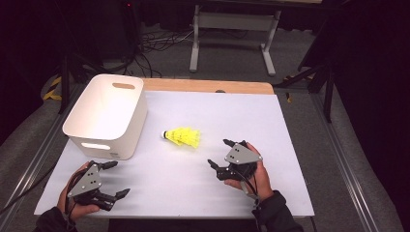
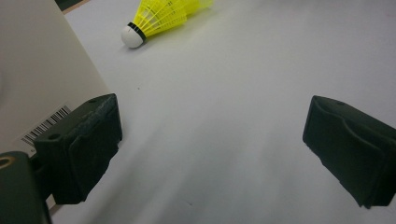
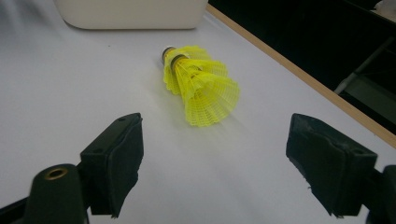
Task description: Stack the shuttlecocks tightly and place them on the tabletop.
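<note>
Two yellow plastic shuttlecocks (image 1: 183, 137), nested one inside the other, lie on their side in the middle of the white table, white cork tip pointing left toward the bin. My right gripper (image 1: 219, 152) is open, just right of and nearer than them, jaws wide with nothing between. In the right gripper view the shuttlecocks (image 3: 201, 84) lie a short way ahead of the open gripper (image 3: 215, 158), skirt end nearest. My left gripper (image 1: 117, 179) rests open at the front left corner, beside the bin. In the left gripper view the shuttlecocks (image 2: 159, 18) lie far ahead of that empty gripper (image 2: 210, 140).
A white plastic bin (image 1: 106, 113) with handle slots stands at the table's left, empty as far as I see; its barcoded wall (image 2: 37, 70) is close to the left gripper's left jaw. A wooden strip (image 1: 208, 86) runs along the table's far edge.
</note>
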Motion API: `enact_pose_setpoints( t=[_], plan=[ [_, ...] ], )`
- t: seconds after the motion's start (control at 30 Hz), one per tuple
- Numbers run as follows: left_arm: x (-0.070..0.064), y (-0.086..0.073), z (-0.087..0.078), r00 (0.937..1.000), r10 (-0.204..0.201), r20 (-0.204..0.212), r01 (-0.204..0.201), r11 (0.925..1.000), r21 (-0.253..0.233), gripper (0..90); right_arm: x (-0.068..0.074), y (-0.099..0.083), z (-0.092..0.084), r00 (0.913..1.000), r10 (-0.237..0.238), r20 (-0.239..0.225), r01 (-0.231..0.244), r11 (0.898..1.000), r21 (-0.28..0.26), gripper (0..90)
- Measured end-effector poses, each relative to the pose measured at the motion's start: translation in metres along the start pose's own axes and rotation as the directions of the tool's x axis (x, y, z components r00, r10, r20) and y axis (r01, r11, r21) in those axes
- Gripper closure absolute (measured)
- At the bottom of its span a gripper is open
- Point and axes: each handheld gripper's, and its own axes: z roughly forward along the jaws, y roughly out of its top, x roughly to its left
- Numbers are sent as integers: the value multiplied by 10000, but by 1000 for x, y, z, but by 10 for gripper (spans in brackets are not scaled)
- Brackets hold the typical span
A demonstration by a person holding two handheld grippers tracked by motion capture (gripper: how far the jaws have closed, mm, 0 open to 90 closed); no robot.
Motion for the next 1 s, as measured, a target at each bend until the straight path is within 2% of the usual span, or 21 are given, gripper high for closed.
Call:
enact_pose_setpoints(
  t=[0.43,0.63,0.77,1.0],
  plan=[
    [1,-1,-1,9999,-56,-124,55,10000,-26,55,-1,-24,-10,9996,289,37,-289,9995,144,199],
    [0,-1,-3,9998,-22,-211,21,10000,-45,56,-4,-38,-18,9983,584,-20,-584,9983,-28,172],
    [-2,-2,-4,9997,10,-231,-11,10000,-25,56,-5,-47,-23,9979,606,229,-608,9981,79,151],
    [-1,-2,-4,9998,20,-207,-20,10000,-27,55,-9,-60,-30,9958,883,233,-879,9960,-167,109]
  ],
)
